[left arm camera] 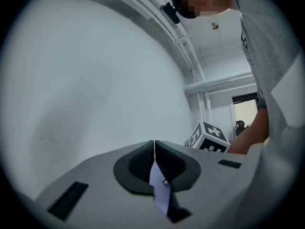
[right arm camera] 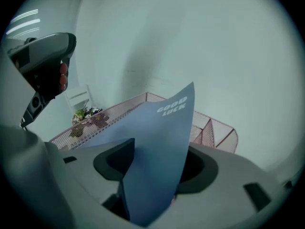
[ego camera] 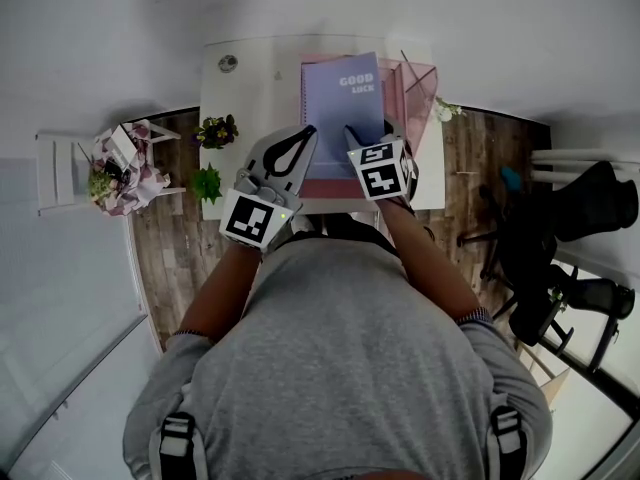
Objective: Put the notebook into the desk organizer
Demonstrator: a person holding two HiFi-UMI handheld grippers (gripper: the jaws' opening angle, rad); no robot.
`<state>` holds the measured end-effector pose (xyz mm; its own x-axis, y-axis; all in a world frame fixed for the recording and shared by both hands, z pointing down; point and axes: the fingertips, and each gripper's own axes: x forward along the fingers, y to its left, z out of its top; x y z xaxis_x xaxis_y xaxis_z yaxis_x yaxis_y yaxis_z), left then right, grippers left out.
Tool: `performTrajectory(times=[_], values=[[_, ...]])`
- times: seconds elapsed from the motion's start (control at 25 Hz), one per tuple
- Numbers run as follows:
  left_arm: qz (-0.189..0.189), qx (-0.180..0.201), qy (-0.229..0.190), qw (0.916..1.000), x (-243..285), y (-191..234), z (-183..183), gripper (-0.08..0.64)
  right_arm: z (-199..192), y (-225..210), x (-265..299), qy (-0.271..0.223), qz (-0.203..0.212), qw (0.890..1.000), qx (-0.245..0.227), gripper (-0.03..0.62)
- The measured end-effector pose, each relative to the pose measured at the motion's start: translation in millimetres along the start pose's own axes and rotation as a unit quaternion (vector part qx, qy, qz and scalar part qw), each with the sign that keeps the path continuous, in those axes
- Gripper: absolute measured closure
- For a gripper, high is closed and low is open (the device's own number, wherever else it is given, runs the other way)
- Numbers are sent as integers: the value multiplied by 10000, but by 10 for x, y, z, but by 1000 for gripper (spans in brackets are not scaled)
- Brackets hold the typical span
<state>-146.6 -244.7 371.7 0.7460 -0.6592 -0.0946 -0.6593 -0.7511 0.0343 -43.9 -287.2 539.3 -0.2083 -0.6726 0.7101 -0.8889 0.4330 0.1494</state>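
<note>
A lavender spiral notebook (ego camera: 342, 108) printed "GOOD LUCK" is held tilted over the white table (ego camera: 250, 88), and it overlaps the pink wire-mesh desk organizer (ego camera: 415, 83). My left gripper (ego camera: 306, 133) grips the notebook's left side; in the left gripper view its jaws (left arm camera: 154, 144) are shut on a thin lavender edge (left arm camera: 159, 190). My right gripper (ego camera: 352, 134) is at the notebook's lower edge. In the right gripper view the notebook (right arm camera: 167, 128) stands between the jaws of the right gripper (right arm camera: 157, 165), which are wide apart, with the organizer (right arm camera: 214, 128) behind it.
Two small potted plants (ego camera: 216, 130) (ego camera: 206, 183) stand by the table's left edge. A white stand with flowers (ego camera: 125, 168) is at the far left and a black office chair (ego camera: 560, 248) at the right. A small round object (ego camera: 228, 64) lies on the table's back left.
</note>
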Motion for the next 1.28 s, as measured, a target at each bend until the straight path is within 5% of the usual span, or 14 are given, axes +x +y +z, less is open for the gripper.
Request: performTrajectory(times=[0.48, 0.84, 1.04, 1.28], values=[[-175, 6, 21, 9998, -21, -4, -40, 535, -60, -112, 39, 169, -343, 9991, -177, 223], [-247, -8, 104, 9996, -62, -62, -100, 535, 27, -196, -131, -142, -321, 9994, 43, 166], [-319, 74, 115, 9994, -85, -129, -79, 535, 232, -199, -446, -784, -167, 9966, 167, 164], [-360, 147, 17, 9992, -97, -222, -16, 535, 448, -88, -930, -1905, 308, 9809, 257, 245]])
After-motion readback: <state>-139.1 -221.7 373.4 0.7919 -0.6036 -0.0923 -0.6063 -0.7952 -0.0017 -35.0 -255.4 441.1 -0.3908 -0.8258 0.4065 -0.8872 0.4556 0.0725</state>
